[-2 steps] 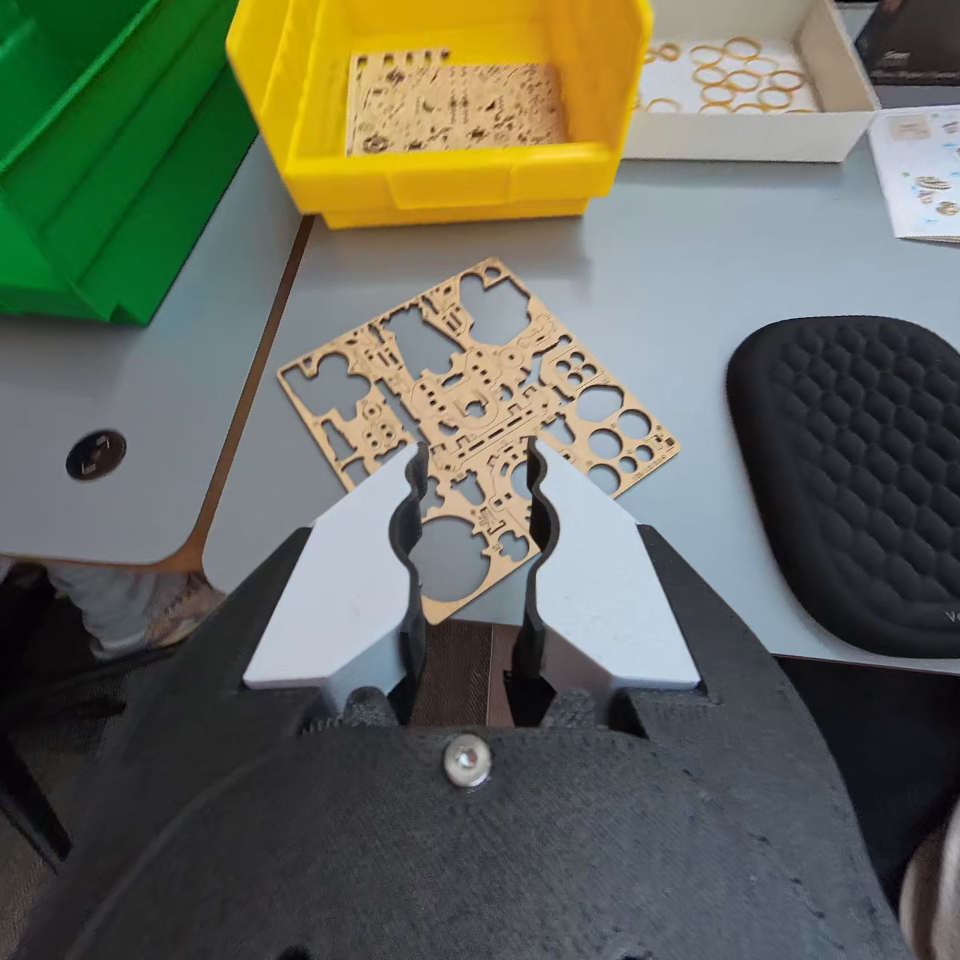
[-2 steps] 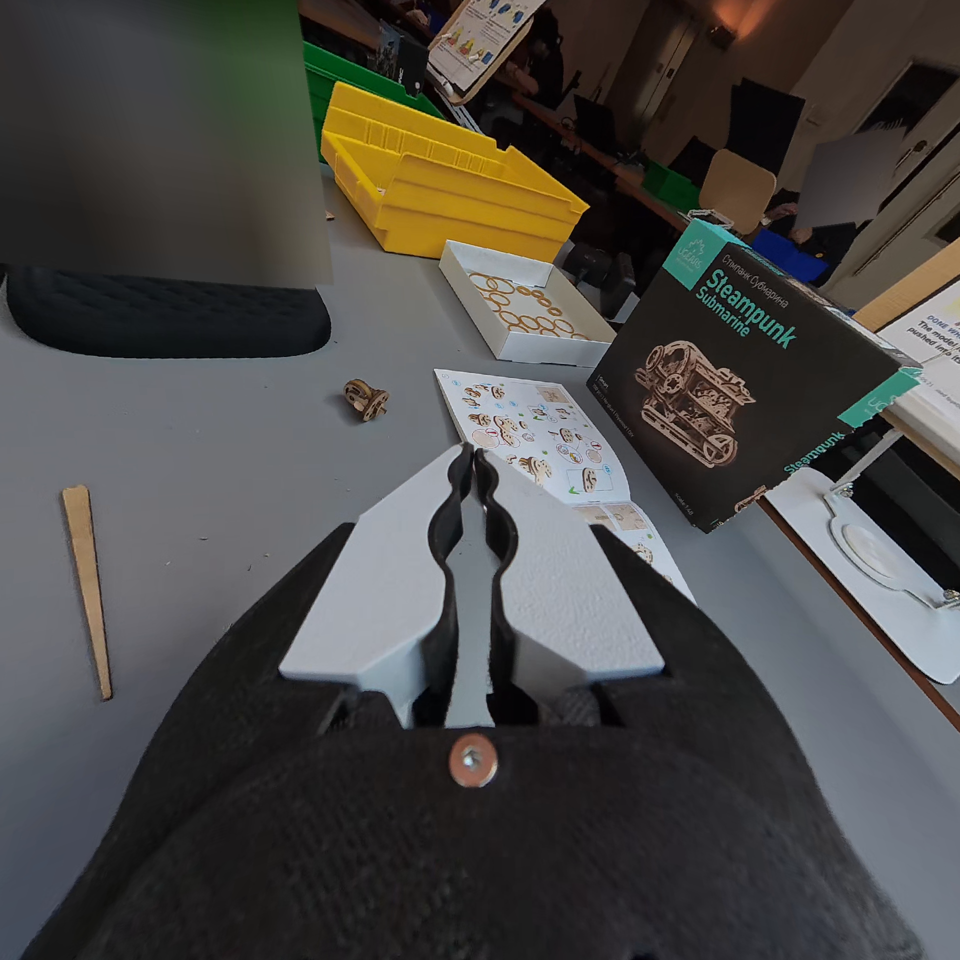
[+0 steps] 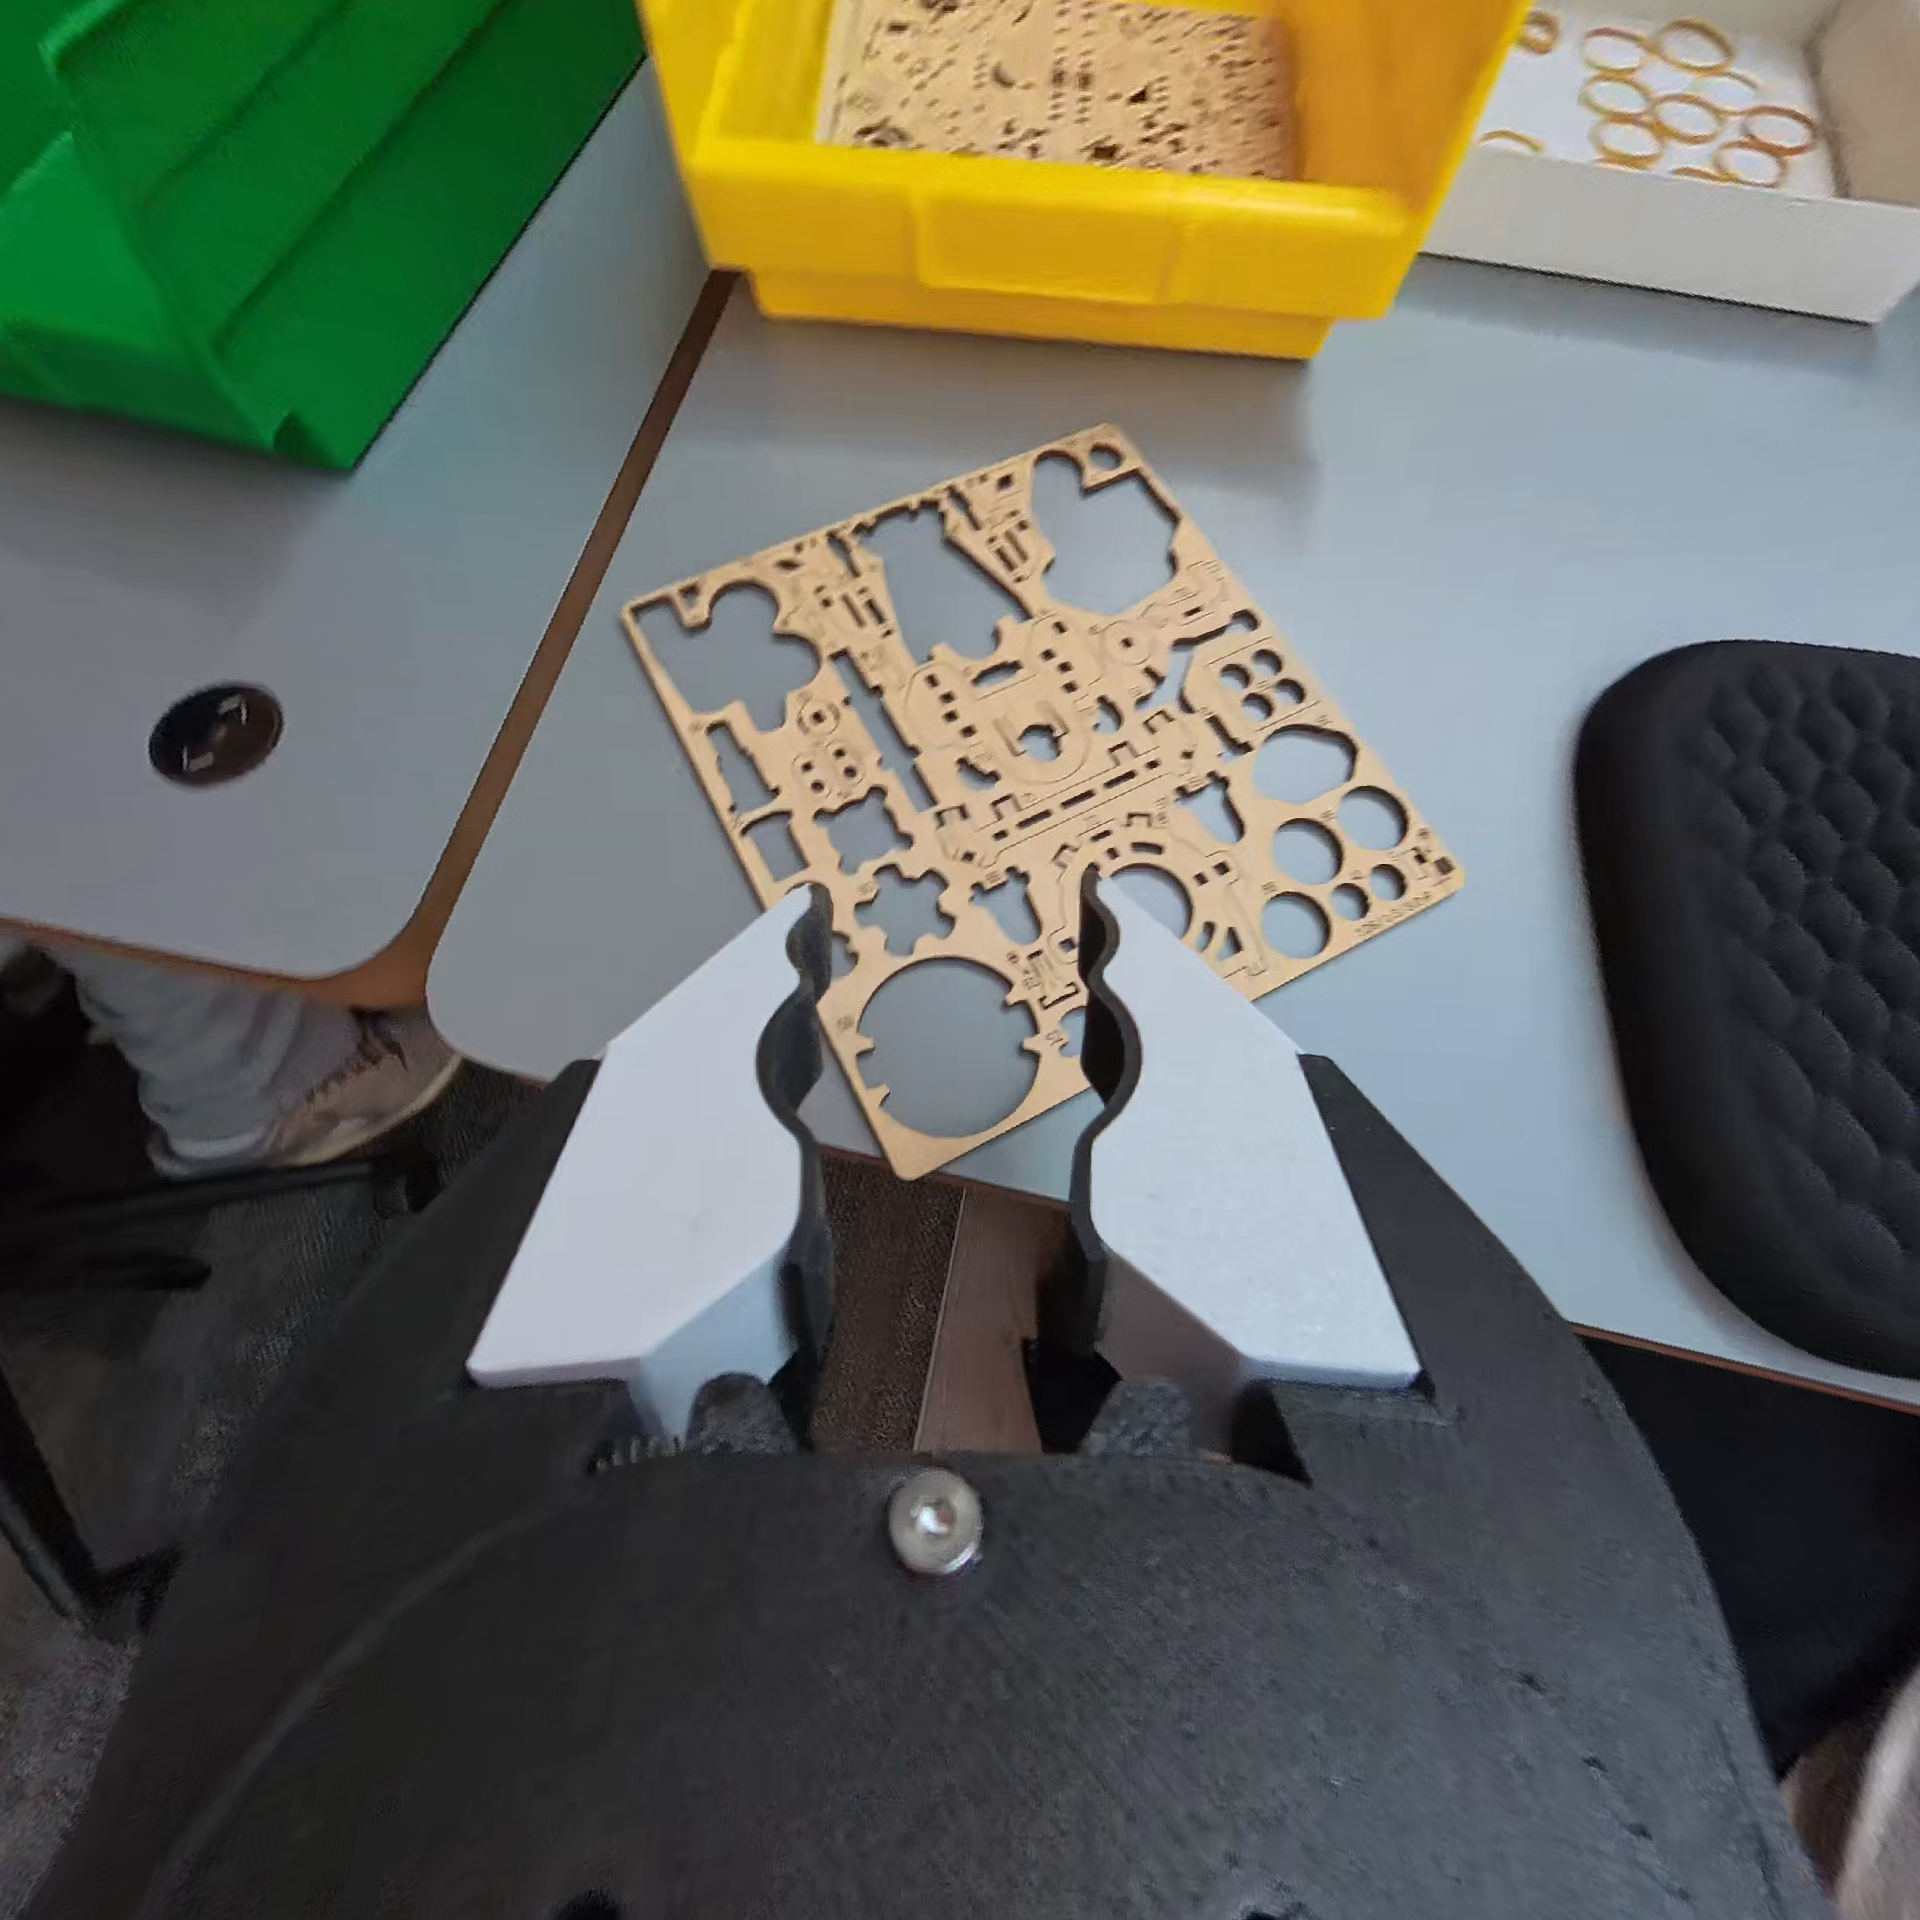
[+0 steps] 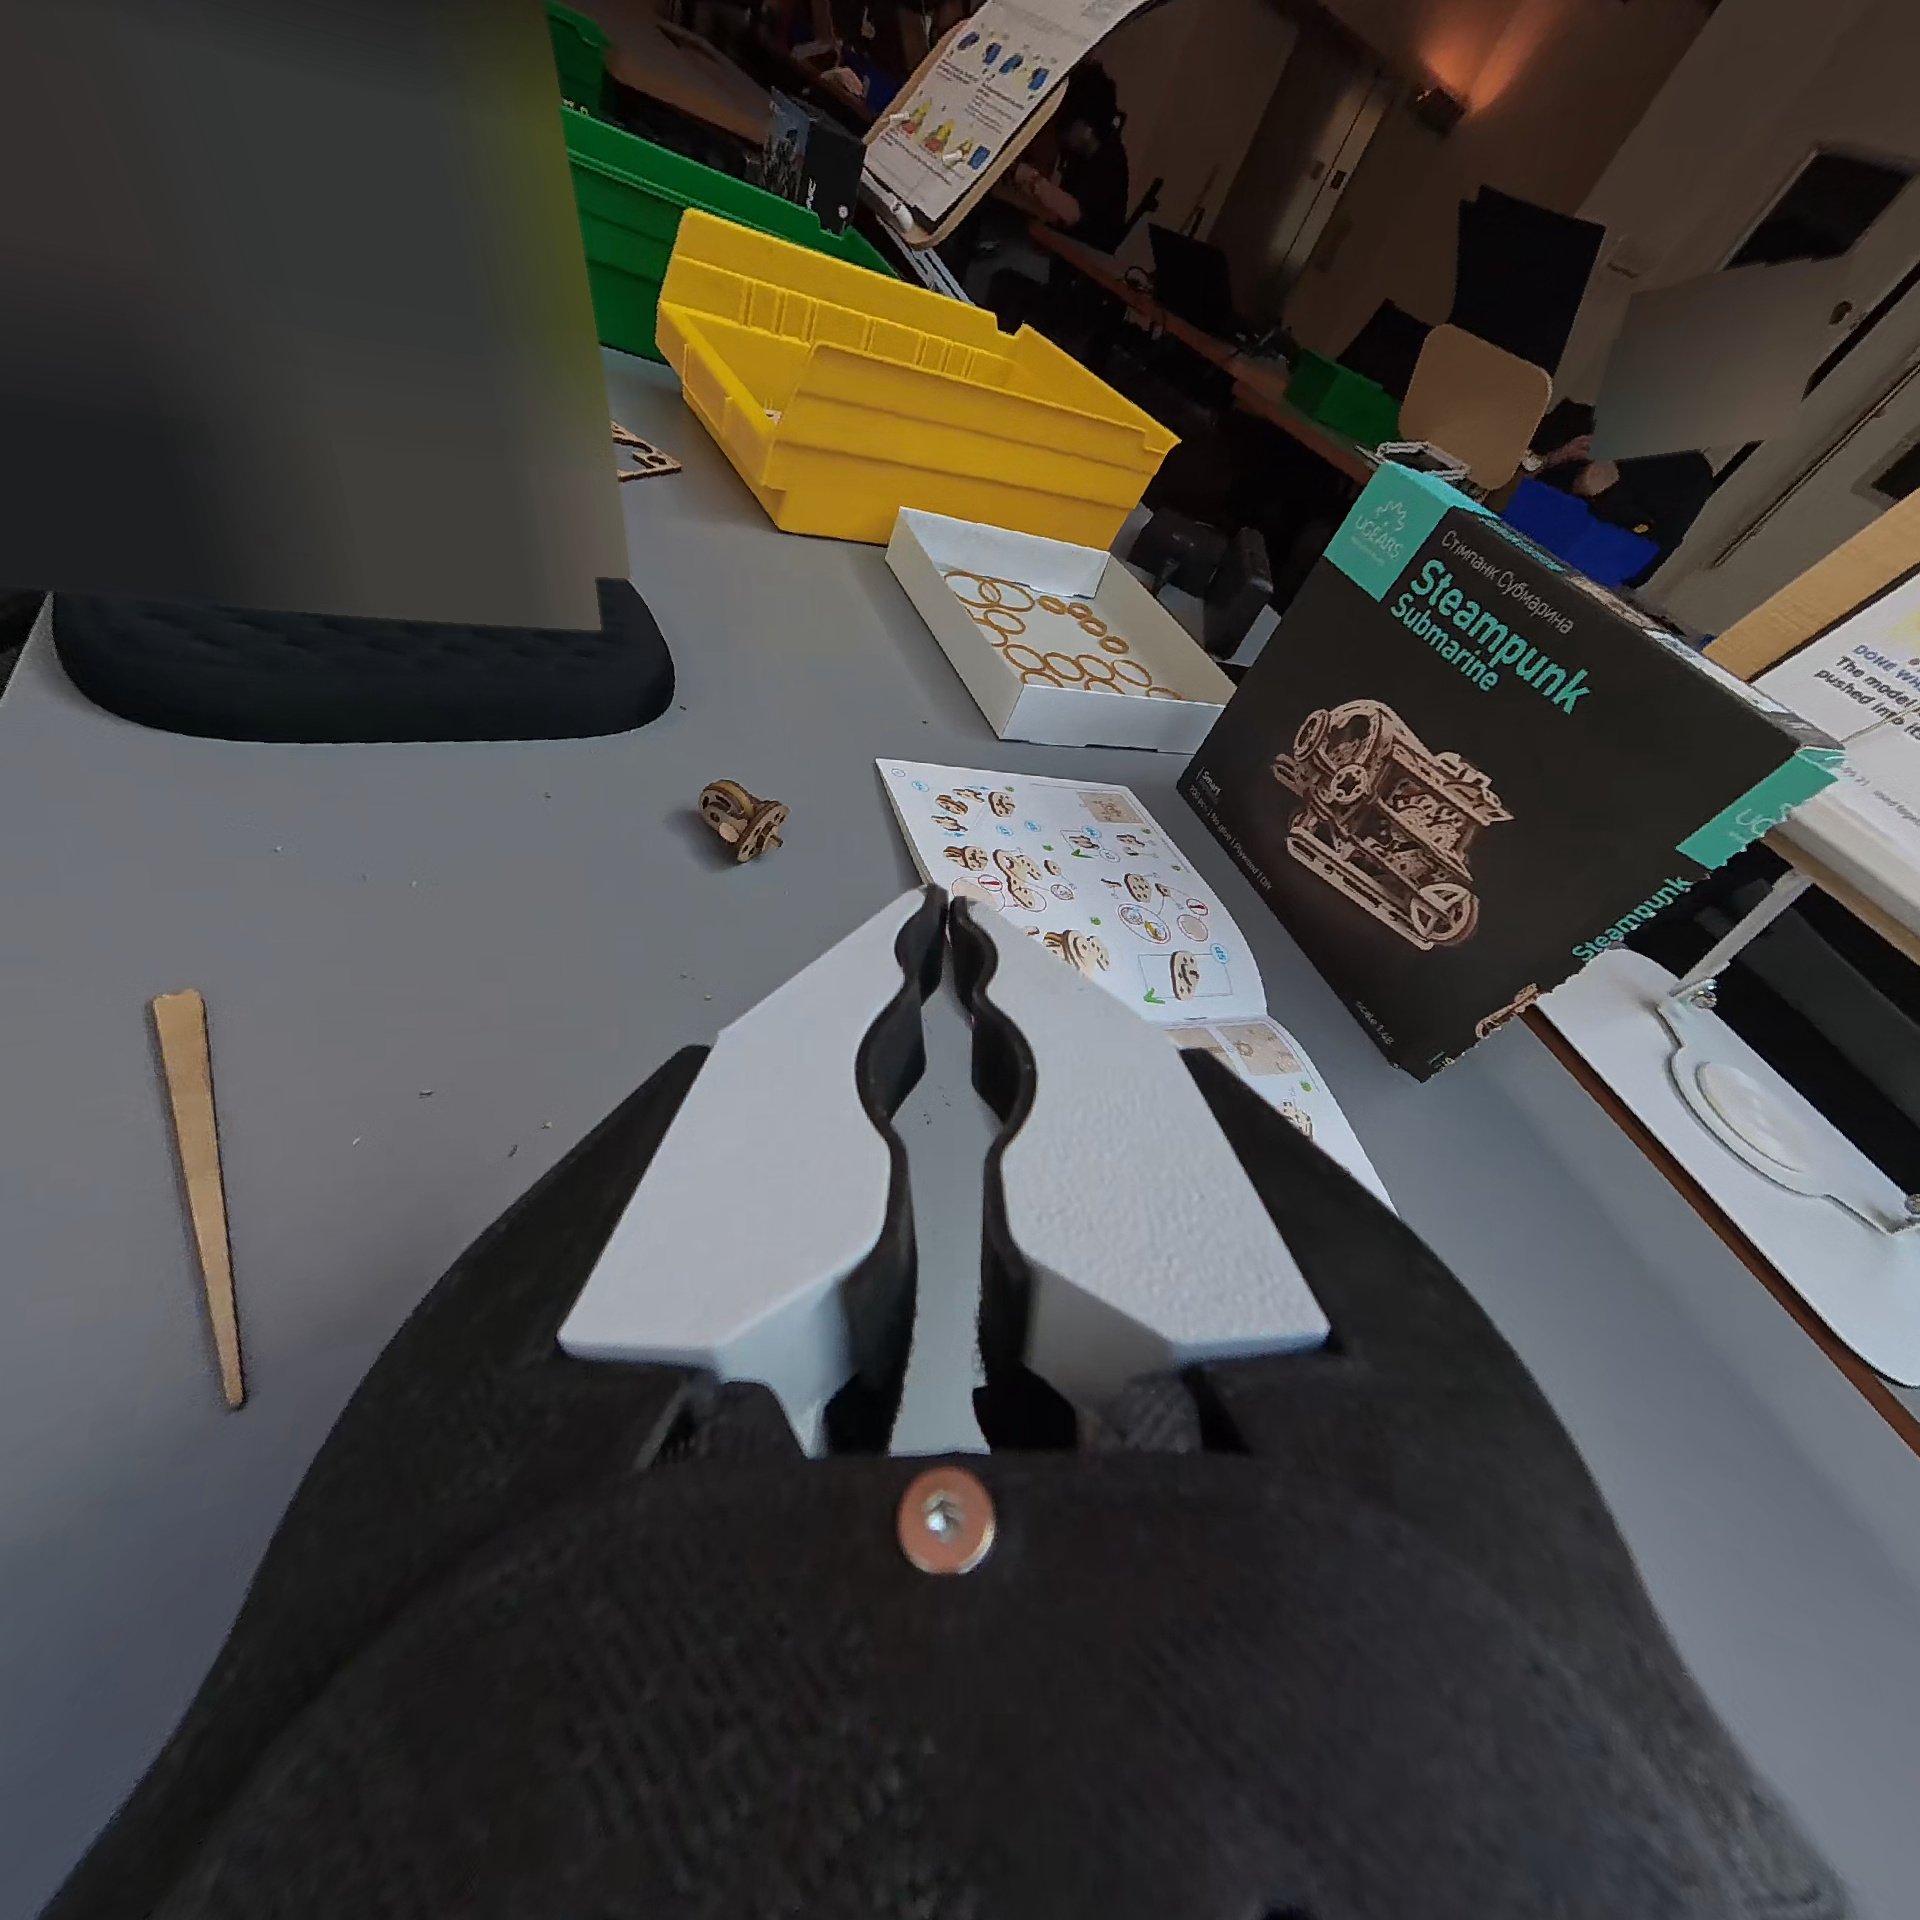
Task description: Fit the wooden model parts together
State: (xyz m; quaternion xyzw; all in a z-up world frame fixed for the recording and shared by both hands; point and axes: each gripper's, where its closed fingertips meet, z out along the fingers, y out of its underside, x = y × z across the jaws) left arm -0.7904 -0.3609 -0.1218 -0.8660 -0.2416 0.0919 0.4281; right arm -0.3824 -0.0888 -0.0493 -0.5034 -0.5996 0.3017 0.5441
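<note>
A flat wooden parts sheet [image 3: 1039, 790] with many punched-out holes lies on the grey table [image 3: 1455, 468], its near corner at the table edge. My left gripper [image 3: 951, 888] is open and empty, and hovers over the sheet's near part. My right gripper [image 4: 948, 904] is shut on nothing, above the table near an instruction booklet [image 4: 1081, 894]. A small assembled wooden part [image 4: 740, 821] lies ahead and to its left. A thin tapered wooden stick [image 4: 203, 1195] lies at its far left.
A yellow bin [image 3: 1039, 239] holding another wooden sheet [image 3: 1060, 94] stands behind the sheet, with a green bin [image 3: 260, 208] to its left. A white tray of rings [image 4: 1060, 644], the model's dark box [image 4: 1496, 790] and a black pad [image 3: 1766, 987] are also on the table. My right fingertips sit around 50 cm from my left ones. My left tips are about 45 cm from the thin tapered wooden stick [image 4: 203, 1195], my right tips only 15 cm.
My left gripper has moved a little forward over the sheet and its jaws have opened slightly wider. The right gripper has barely moved.
</note>
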